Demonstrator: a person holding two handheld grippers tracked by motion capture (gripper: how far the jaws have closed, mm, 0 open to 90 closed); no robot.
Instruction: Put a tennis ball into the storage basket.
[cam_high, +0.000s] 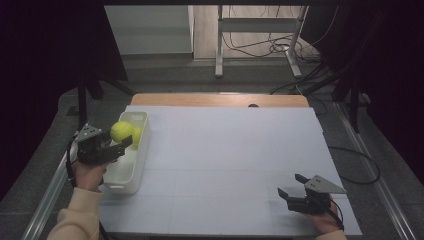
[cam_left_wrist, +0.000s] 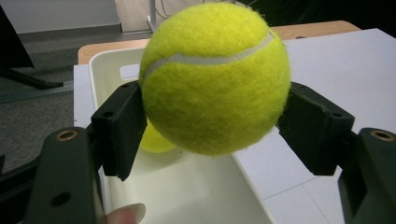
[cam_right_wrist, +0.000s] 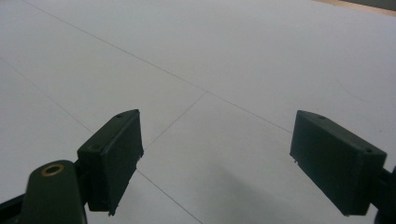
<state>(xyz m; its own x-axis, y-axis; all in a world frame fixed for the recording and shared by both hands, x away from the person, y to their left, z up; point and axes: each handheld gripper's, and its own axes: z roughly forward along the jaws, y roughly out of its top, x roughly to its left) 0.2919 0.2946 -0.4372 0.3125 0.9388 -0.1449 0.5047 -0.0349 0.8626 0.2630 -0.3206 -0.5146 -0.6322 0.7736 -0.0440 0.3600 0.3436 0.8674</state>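
**Over the bin, one ball in the left tool**

At the left edge of the bench (cam_high: 225, 150) we hold the left tool (cam_high: 121, 145) over the white bin (cam_high: 131, 175), its jaws clenched on a tennis ball (cam_high: 122, 131). From the left gripper view the tennis ball (cam_left_wrist: 215, 79) sits squarely between the two black pads (cam_left_wrist: 122, 126), pressed from both sides and clear of the bin's floor. Beneath and behind it a second ball (cam_high: 137, 135) already lies inside the bin, toward its far end.

We judge the work to be well along: one ball is stowed, and the one we carry hangs above the open bin, not yet let go. What is left, as far as we can see, is to lower it a little and loosen the grip so it drops beside its fellow.

Across the middle, the white sheet on the bench carries nothing.

At the right, near the front edge, our right tool (cam_high: 291, 186) rests low over the sheet, jaws spread apart and holding nothing; it is well apart from the bin.
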